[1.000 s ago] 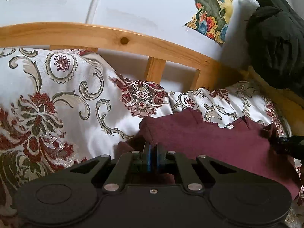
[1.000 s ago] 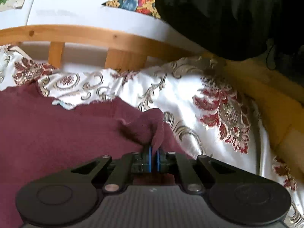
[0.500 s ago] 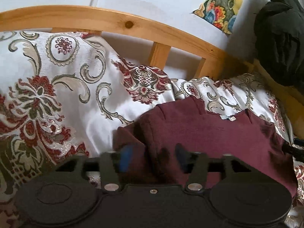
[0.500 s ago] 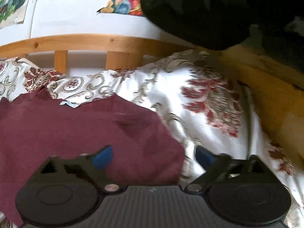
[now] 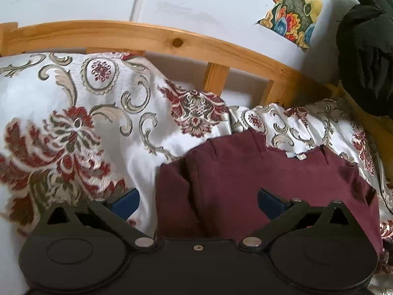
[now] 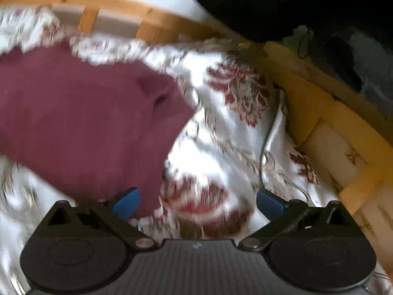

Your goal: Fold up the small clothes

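Maroon garment (image 5: pixel 270 172) flat on patterned bedspread (image 5: pixel 73 123), left gripper (image 5: pixel 197 200) jaws opening over its left edge, pads clear of the cloth, right gripper (image 6: pixel 196 202) spread wide, empty, right of it.

Left gripper (image 5: pixel 197 200): matte black body, two round discs at corners, silver pivot screws, small centre screw, blue fingers (image 5: pixel 125 202). Right gripper (image 6: pixel 197 200): same black linkage, ribbed grey centre panel, silver screws, blue fingers (image 6: pixel 269 205).
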{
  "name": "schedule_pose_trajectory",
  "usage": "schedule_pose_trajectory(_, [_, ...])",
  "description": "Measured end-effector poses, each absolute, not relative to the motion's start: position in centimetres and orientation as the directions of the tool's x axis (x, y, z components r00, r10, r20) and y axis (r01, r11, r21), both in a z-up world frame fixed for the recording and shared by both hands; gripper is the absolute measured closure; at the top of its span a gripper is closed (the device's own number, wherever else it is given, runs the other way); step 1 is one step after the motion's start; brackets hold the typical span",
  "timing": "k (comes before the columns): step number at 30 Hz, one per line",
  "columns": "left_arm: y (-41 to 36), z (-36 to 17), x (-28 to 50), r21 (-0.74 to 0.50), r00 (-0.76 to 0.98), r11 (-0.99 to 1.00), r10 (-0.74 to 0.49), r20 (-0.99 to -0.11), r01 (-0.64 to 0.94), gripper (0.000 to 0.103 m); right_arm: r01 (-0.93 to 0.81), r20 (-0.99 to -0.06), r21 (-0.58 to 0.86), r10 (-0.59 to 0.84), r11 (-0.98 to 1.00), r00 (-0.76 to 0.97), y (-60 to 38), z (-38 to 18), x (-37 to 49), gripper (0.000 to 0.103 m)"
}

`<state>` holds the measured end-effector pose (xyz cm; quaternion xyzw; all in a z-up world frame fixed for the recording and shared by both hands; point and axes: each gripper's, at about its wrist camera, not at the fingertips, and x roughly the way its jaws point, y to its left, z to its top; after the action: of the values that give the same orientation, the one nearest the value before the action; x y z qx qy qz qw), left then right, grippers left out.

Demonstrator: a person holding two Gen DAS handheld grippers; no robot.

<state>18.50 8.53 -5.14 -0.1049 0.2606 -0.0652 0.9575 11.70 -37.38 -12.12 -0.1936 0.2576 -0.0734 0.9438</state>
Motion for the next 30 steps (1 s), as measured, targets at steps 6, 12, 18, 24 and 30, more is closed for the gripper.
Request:
schedule_pose_trajectory(6, [8.3, -5.2, 16.9, -0.225, 0.83, 0.973, -0.159, -0.535, 0.042, 0.001, 0.098, -0.486, -0.414, -0.311, 0.905, 0.817, -38.0, -13.3, 11.3, 0.0])
schedule_pose_trajectory(12, [9.3, -5.4, 14.5, -0.262, 0.794, 0.965, -0.14, -0.591, -0.025, 0.001, 0.146, -0.429, -0.364, -0.305, 0.92, 0.85, -38.3, -12.6, 10.5, 0.0])
schedule_pose_trajectory(18, [10.2, -6.2, 11.8, -0.316, 0.767, 0.944, -0.131, -0.628, -0.097, 0.001, 0.018, -0.448, -0.457, -0.247, 0.889, 0.859, -37.1, -12.9, 9.9, 0.005])
schedule_pose_trajectory(24, [8.8, -6.8, 12.8, -0.326, 0.746, 0.945, -0.19, -0.639, -0.039, 0.001, -0.111, -0.42, -0.653, -0.236, 0.75, 0.876, -33.5, -14.7, 9.5, 0.029])
schedule_pose_trajectory(30, [7.9, -7.7, 13.0, -0.335, 0.711, 0.942, -0.226, -0.666, -0.014, 0.001, -0.195, -0.451, -0.686, -0.199, 0.701, 0.87, -31.4, -15.6, 10.7, 0.09])
